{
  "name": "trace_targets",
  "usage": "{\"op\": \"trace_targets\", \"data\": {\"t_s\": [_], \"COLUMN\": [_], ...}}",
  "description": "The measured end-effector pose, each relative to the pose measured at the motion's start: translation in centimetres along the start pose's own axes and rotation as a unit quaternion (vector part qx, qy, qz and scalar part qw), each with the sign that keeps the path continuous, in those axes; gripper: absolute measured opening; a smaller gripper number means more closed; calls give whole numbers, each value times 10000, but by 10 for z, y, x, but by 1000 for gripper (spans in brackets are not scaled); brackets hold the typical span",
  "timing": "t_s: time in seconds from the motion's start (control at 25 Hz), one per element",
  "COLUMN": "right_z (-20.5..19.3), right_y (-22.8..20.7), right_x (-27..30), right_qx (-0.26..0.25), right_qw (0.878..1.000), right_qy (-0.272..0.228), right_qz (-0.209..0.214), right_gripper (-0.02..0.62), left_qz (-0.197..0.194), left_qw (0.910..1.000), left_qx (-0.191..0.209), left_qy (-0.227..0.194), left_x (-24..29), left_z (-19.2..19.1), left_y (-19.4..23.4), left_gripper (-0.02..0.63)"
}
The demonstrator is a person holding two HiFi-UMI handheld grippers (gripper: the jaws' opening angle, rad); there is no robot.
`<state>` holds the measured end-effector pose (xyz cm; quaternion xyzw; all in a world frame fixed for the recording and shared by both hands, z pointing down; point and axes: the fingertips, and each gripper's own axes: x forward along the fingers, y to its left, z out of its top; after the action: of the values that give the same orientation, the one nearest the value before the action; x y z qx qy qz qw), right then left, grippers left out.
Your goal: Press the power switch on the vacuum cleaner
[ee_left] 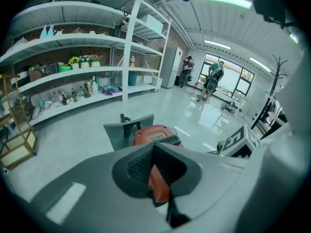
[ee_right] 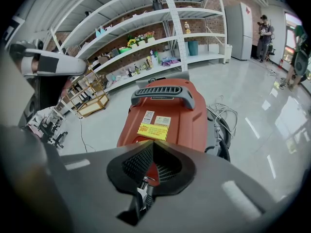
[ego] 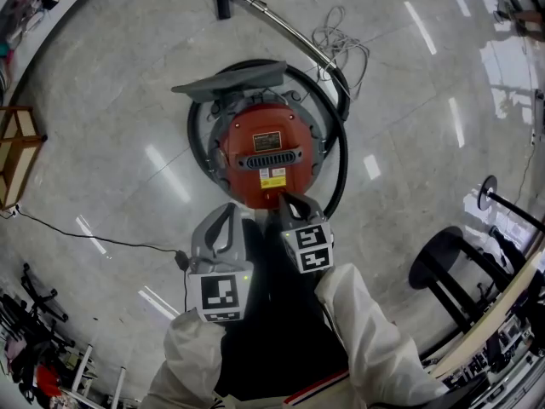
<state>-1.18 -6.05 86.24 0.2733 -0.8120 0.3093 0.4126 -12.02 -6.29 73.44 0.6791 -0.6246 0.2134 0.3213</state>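
Observation:
The red vacuum cleaner (ego: 268, 156) stands on the floor ahead of me, with a grey handle (ee_right: 163, 93) on top and a yellow label (ee_right: 153, 130) near its front edge. Around it loops its black hose (ego: 341, 143). My right gripper (ego: 294, 201) is shut, its tip over the near edge of the red body (ee_right: 167, 118), just below the label. I cannot make out a switch under it. The left gripper (ego: 226, 216) is also shut and holds nothing, hanging beside the vacuum's near left side (ee_left: 153, 132).
A metal wand (ego: 272, 20) and a loose coil of cord (ego: 341, 37) lie beyond the vacuum. A thin cable (ego: 94, 237) crosses the floor at left, near a wooden rack (ego: 17, 152). A black stool (ego: 451, 262) stands at right. Shelving (ee_right: 146, 28) lines the wall.

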Motion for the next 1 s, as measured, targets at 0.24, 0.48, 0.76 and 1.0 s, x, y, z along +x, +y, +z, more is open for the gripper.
{"op": "trace_targets", "data": {"t_s": [0.24,0.48,0.76,1.0], "right_z": [-3,-2,-5,2], "right_y": [-4,-2,-2,3], "right_x": [5,4,5,-9], "right_qx": [53,90,185,166], "right_qw": [9999,9999,9996,9998], "right_qy": [113,85,211,125], "right_qz": [-35,-46,-28,-23], "right_gripper": [2,2,2,2], "left_qz": [-18,-22,-53,-10], "left_qw": [10000,10000,9999,9999], "left_qx": [-21,-11,64,115], "left_qy": [57,86,81,1], "left_x": [3,2,0,-6], "left_z": [-3,-4,0,11], "left_y": [-1,-1,-2,1], "left_gripper": [0,0,0,0]}}
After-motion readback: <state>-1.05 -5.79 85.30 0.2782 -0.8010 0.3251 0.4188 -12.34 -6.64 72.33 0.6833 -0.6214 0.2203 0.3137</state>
